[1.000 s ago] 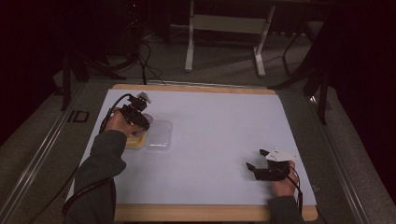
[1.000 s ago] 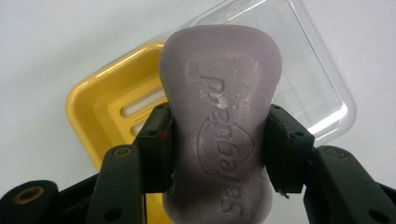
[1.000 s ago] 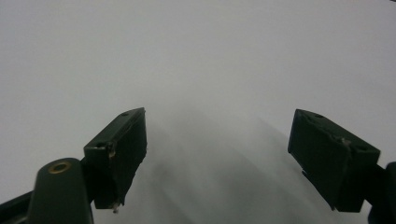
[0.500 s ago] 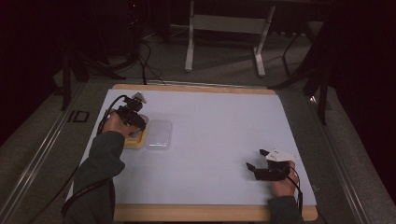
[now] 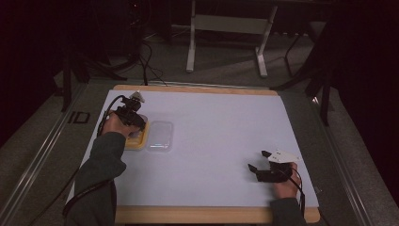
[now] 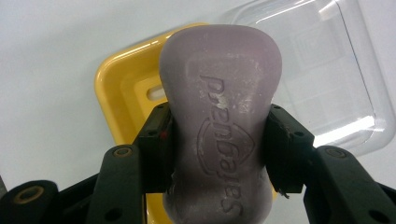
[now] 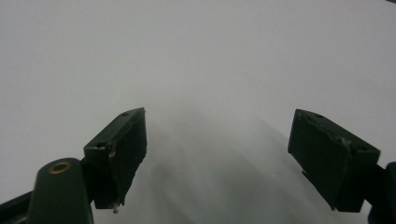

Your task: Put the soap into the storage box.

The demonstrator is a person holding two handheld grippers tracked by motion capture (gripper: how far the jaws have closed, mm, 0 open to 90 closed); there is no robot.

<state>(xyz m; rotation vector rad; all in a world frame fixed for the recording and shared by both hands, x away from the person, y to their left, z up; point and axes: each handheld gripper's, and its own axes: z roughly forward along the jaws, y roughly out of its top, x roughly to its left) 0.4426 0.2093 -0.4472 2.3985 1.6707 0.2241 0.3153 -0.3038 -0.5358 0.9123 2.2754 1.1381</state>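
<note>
The left tool (image 6: pixel 217 154) is pinching a purple bar of soap (image 6: pixel 219 116) across its narrow waist, one pad on each long side. In the left gripper view the bar's long axis runs straight up the frame, away from the tool. Its far end reaches over the yellow soap dish (image 6: pixel 121 88), which shows behind it at centre left. The clear lid (image 6: pixel 327 79) lies just beside the dish at upper right.

In the high view this all sits at the left of the tabletop (image 5: pixel 221 132). The left tool (image 5: pixel 133 118) hangs over the dish (image 5: pixel 137 142), with the lid (image 5: pixel 159 135) to its right. Whether the soap touches the dish cannot be told.

The right tool (image 5: pixel 258 166), at lower right, is well apart from these things. Its jaws are spread wide with nothing between them, so the left hand is far nearer to the dish and lid.
</note>
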